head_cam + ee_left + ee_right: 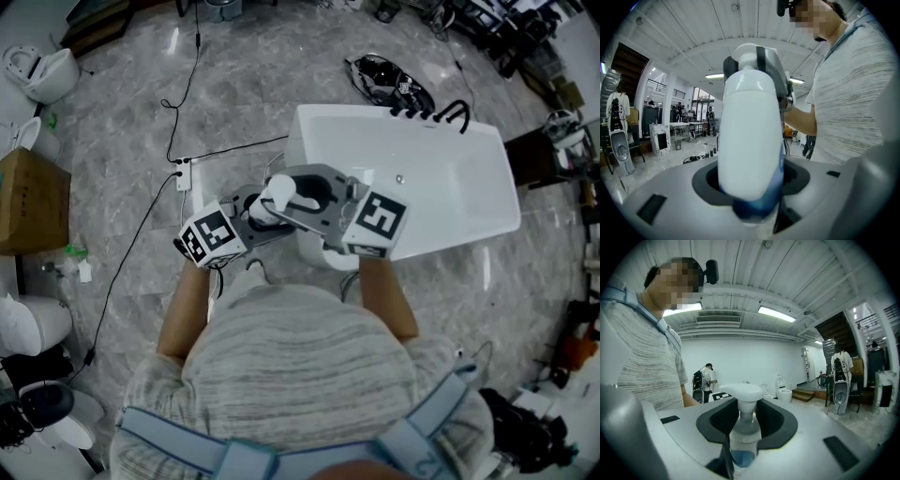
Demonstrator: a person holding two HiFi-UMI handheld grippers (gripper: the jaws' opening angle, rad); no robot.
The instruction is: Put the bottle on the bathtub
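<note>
A white pump bottle (pixel 279 199) hangs in front of the person's chest, held from both sides just left of the white bathtub (pixel 487 169). My left gripper (pixel 258 214) is shut on its wide body; in the left gripper view the bottle (pixel 750 140) fills the middle between the jaws of the left gripper (pixel 750 185). My right gripper (pixel 305 192) comes from the tub side and is shut on the bottle's neck. The right gripper view shows the pump head (pixel 746 392) between the dark pads of the right gripper (pixel 746 423).
Black taps (pixel 441 112) stand on the tub's far rim. A black cable and power strip (pixel 183 173) lie on the marble floor to the left. Toilets (pixel 42 70) and a cardboard box (pixel 28 202) line the left side; equipment crowds the right edge.
</note>
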